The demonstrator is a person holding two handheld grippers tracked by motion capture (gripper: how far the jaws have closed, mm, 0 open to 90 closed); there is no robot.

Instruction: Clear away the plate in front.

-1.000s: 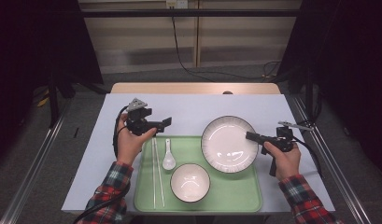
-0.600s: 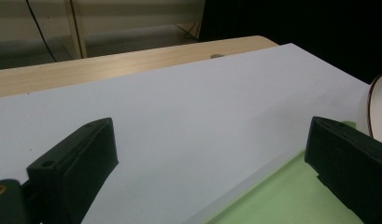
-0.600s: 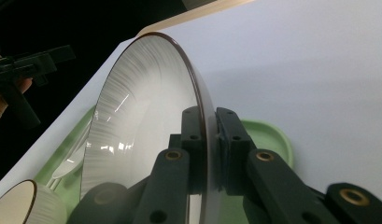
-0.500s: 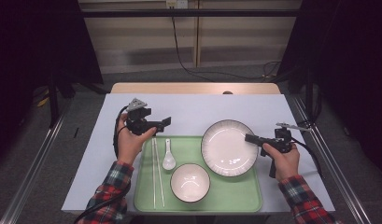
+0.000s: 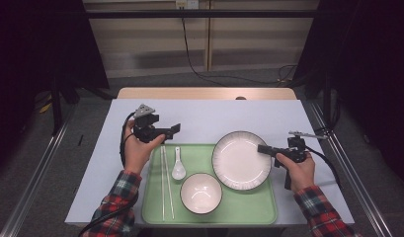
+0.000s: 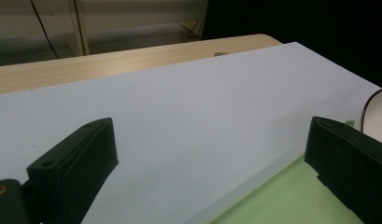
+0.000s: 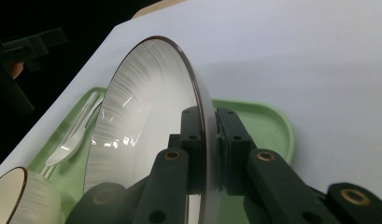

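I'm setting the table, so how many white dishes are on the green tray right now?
2: the plate at the tray's far right, its rim clamped by the right tool, and the bowl near the front middle. None seems hidden.

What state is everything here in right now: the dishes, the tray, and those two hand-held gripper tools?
Plate: on the tray, rim clamped at its right edge.
Bowl: upright, empty, on the tray.
Spoon: lying flat on the tray.
Chopsticks: lying side by side on the tray.
Tray: flat on the table.
Left hand-held gripper: open, holding nothing.
Right hand-held gripper: shut on the plate's rim.
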